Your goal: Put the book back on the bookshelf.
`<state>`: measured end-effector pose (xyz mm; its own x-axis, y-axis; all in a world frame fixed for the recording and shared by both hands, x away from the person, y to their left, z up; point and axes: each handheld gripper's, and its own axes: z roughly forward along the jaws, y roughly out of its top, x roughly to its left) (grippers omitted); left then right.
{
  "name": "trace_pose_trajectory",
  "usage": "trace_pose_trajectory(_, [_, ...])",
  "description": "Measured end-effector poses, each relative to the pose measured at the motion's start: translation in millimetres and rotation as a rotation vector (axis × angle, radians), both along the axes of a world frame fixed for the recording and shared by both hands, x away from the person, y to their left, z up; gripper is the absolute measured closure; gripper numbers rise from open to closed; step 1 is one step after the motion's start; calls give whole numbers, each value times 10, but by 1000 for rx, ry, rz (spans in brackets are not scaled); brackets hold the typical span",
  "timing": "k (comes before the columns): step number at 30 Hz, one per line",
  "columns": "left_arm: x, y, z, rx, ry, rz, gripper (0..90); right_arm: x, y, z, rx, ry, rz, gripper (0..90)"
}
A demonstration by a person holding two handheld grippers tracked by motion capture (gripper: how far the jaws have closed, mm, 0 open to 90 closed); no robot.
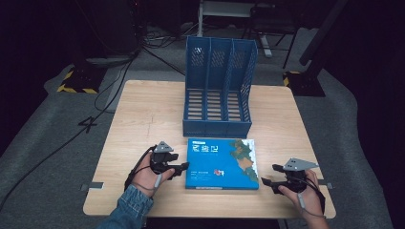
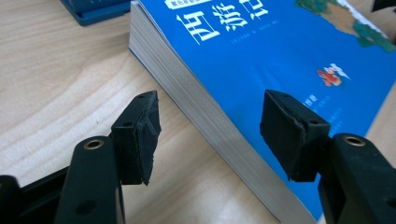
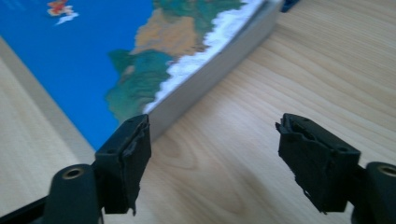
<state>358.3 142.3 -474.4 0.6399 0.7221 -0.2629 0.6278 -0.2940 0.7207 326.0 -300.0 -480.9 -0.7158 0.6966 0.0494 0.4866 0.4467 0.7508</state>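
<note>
Blue book [image 1: 222,163] lies flat on the wooden table [image 1: 143,114], front cover up, between the two grippers. Left gripper [image 1: 183,168] sits at the book's left edge, jaws apart with nothing clamped. In the left gripper view the page edge [image 2: 219,126] runs through the gap, one pad [image 2: 292,133] above the cover, the other [image 2: 137,137] over bare table; contact looks unlikely, hard to confirm. Right gripper [image 1: 266,182] is just off the book's near right corner, jaws also spread and holding nothing. In the right gripper view that corner [image 3: 159,114] sits just beyond one pad. Blue file rack [image 1: 218,90] stands past the book, beyond both grippers.
</note>
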Motion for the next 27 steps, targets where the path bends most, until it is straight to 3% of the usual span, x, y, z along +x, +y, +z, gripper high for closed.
trace_pose_trajectory(3, [39,-54,-28,9,-16,-13,367,-49,84,-8,-8,6,46,211])
trace_pose_trajectory(4, [49,-72,-37,15,-17,-16,362,-66,89,-3,-18,-11,43,187])
trace_pose_trajectory(7, [68,-128,-59,12,-22,-27,361,-98,103,-11,5,24,78,176])
trace_pose_trajectory(10, [77,-177,-81,26,-13,-38,355,-130,176,-35,-14,40,125,161])
trace_pose_trajectory(13, [82,-201,-111,12,-1,-34,332,-131,252,-92,-5,53,130,160])
trace_pose_trajectory(15, [83,-205,-119,6,5,-32,318,-127,315,-148,-25,64,120,161])
trace_pose_trajectory(19, [74,-252,-156,-28,30,-35,307,-135,393,-191,-61,36,129,166])
trace_pose_trajectory(21, [68,-260,-155,-23,25,-33,293,-141,435,-200,-87,10,132,173])
trace_pose_trajectory(23, [63,-261,-157,-22,19,-33,293,-142,463,-211,-80,0,139,169])
trace_pose_trajectory(27, [49,-264,-137,5,-13,-47,299,-145,490,-206,-86,4,121,171])
